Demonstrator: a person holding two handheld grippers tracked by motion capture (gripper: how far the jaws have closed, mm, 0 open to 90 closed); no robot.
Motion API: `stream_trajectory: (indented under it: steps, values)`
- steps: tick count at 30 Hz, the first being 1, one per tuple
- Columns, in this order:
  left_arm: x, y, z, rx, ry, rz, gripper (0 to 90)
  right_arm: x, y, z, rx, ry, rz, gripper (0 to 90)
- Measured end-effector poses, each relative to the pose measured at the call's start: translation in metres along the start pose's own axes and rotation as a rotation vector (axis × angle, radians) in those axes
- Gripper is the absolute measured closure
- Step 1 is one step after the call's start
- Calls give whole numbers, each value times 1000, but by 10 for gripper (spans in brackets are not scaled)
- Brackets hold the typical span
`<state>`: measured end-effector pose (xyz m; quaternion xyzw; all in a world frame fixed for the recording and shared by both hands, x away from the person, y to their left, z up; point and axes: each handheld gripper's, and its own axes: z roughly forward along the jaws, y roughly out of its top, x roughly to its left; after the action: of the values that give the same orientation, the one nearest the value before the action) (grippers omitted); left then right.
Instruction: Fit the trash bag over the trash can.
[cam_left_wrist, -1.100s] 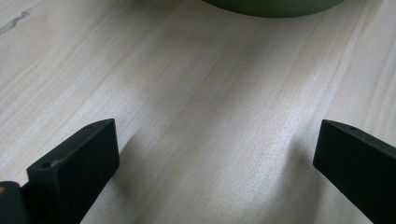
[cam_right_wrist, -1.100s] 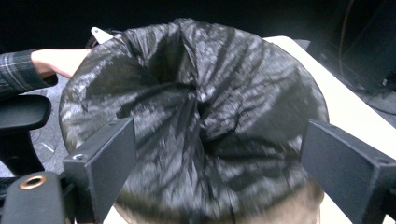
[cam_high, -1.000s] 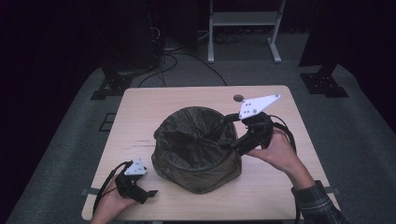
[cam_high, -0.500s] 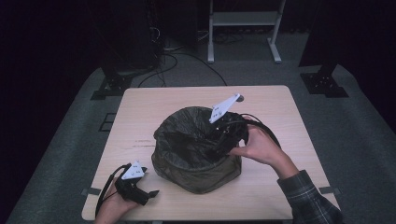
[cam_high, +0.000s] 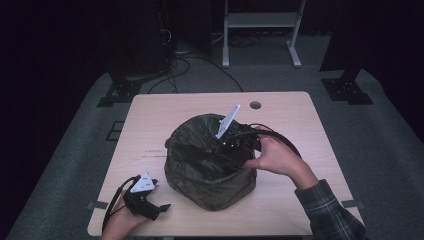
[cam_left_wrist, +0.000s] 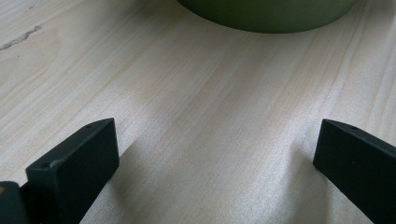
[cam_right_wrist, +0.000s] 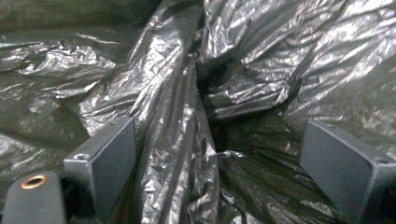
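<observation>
There, the right gripper (cam_high: 227, 150) hung over the mouth of the bin (cam_high: 210, 190), a squat olive-green tub lined with a black plastic bag (cam_high: 192, 145) and standing upright near the middle of the table (cam_high: 300, 115), its opening facing straight up. The gripper pointed down into the opening, its grey plate tilted up behind it. Its jaws stood wide apart and pressed on nothing; in the right gripper view a crumpled fold of the bag (cam_right_wrist: 177, 116) ran lengthwise between them, rising from just beside the left jaw toward a dark hollow ahead. How deep the hollow went could not be made out.

The left gripper (cam_high: 157, 207) lay low at the table's near corner, well apart from the bin, jaws wide and holding nothing. In its own view bare wood lay between the jaws, and ahead the bin's green wall (cam_left_wrist: 266, 14) was cut off by the top edge.
</observation>
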<state>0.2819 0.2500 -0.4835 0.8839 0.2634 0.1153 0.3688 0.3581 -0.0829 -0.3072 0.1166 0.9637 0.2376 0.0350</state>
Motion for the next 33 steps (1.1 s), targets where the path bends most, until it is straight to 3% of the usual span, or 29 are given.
stream_trajectory:
  steps: [3,6,12,18,22,33]
  values:
    - [0,0,0,-1,-1,0,0,0,-1,1,32,2,4,98]
    - [0,0,0,-1,-1,1,0,-1,-1,1,30,4,3,99]
    - [0,0,0,-1,-1,1,0,-1,8,-13,-69,-12,-2,99]
    - [0,0,0,-1,-2,1,0,-2,31,-16,-102,-32,-15,99]
    - [0,0,0,0,-1,1,0,-10,46,-5,-90,-39,1,99]
    - [0,0,0,0,-1,2,0,-32,72,39,30,-71,57,97]
